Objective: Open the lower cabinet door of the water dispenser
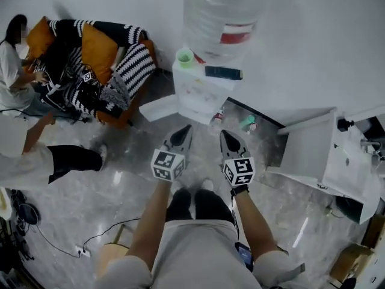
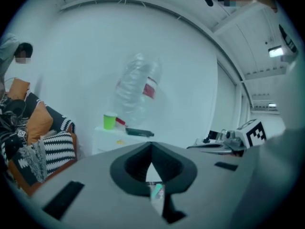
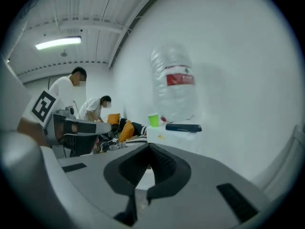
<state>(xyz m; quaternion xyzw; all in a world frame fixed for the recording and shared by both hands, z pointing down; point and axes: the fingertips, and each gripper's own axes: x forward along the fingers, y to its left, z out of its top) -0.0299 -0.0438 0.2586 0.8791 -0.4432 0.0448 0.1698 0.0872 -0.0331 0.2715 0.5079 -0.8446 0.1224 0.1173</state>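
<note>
The white water dispenser [image 1: 197, 89] stands against the wall, with a big clear bottle [image 1: 219, 17], a green cup [image 1: 184, 57] and a dark flat object [image 1: 223, 73] on top. At its foot a white panel [image 1: 158, 108], apparently the lower door, sticks out to the left, and small bottles [image 1: 246, 122] lie beside the base. My left gripper [image 1: 180, 138] and right gripper [image 1: 230, 143] are held side by side, short of the dispenser and touching nothing. Both are shut and empty. The left gripper view shows my left gripper [image 2: 151, 149] facing the dispenser [image 2: 121, 140]. My right gripper [image 3: 149, 149] looks past the bottle [image 3: 174, 85].
A sofa [image 1: 99, 62] with orange and striped cushions stands left of the dispenser, with a seated person [image 1: 12, 59] beside it and another person [image 1: 42, 158] nearer. A white cabinet [image 1: 334, 155] stands at the right. A cable with a power strip [image 1: 81, 251] and a stool [image 1: 111, 254] are on the floor.
</note>
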